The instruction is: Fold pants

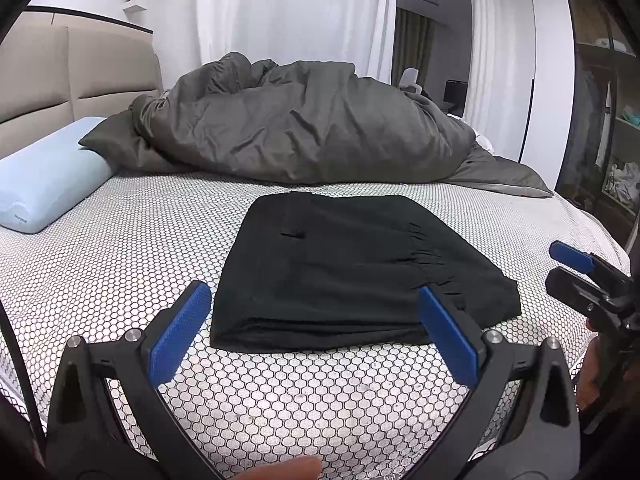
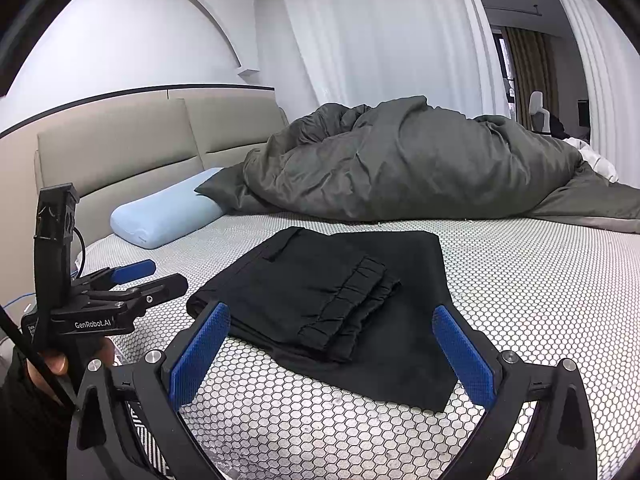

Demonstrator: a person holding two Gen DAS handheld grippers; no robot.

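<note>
1. We judged the fold done: the black pants (image 1: 360, 272) lay as a compact stack on the bed (image 1: 120, 264), cuffs on top, at twelve o'clock from both grippers.
2. Our left gripper (image 1: 316, 332) and right gripper (image 2: 332, 352) held fingers wide apart, empty, touching nothing.

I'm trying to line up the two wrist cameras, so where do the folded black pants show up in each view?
Left wrist view: the black pants lie centre, just beyond the open left gripper.
Right wrist view: the pants lie centre, just beyond the open right gripper.
Shared landmark: the light blue pillow, left of the pants in both.
</note>
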